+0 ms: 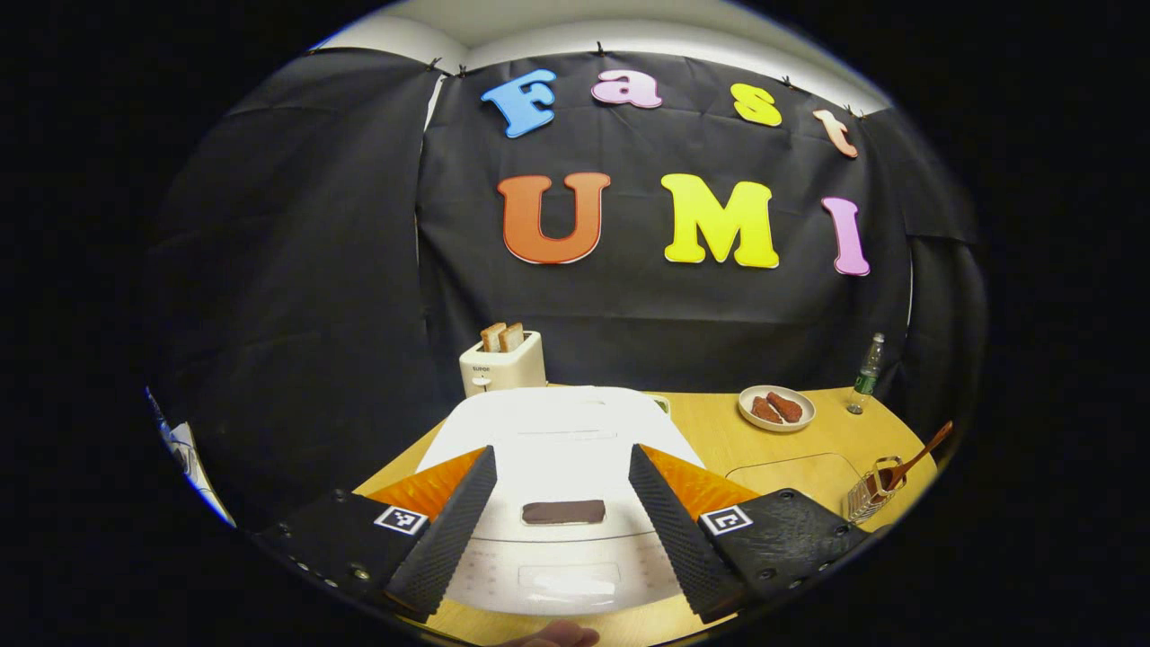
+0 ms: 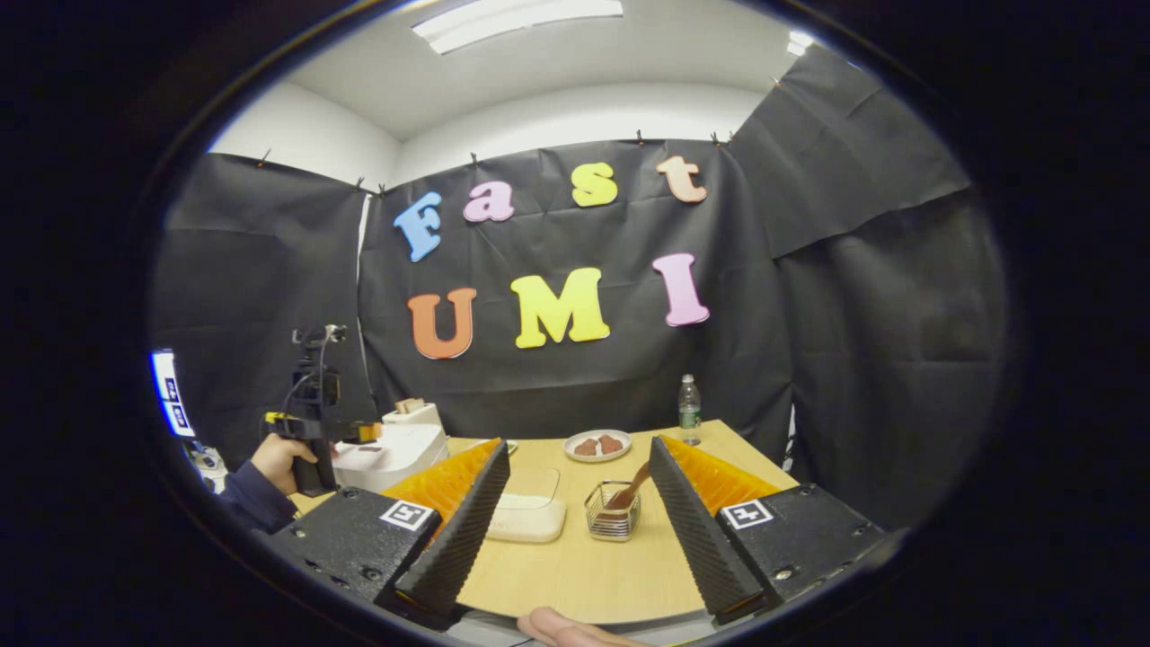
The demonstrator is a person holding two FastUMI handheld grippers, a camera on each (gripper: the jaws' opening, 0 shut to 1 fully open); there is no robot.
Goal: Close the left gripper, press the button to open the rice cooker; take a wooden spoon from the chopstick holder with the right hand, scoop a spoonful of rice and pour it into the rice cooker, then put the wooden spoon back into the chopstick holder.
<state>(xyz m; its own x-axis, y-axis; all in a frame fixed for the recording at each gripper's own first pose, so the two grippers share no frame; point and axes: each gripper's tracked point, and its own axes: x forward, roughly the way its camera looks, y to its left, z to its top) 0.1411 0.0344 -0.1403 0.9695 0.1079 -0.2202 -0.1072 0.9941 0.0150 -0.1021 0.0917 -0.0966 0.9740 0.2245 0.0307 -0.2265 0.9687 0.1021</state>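
No word or number is coming through clearly enough to read. A small dark brand mark is sitting on the front of the toaster (image 1: 501,364) at the table's far left edge, too small to make out. Square black-and-white coded tags, carrying no letters, are showing on the left gripper (image 1: 561,449) at both finger bases (image 1: 401,519) (image 1: 725,519), and likewise on the right gripper (image 2: 579,443). The bottle (image 1: 867,373) near the table's far right corner is wearing a green label with print too fine to tell. Faint pale markings are lying on the rice cooker (image 1: 557,431) front panel, washed out by glare.
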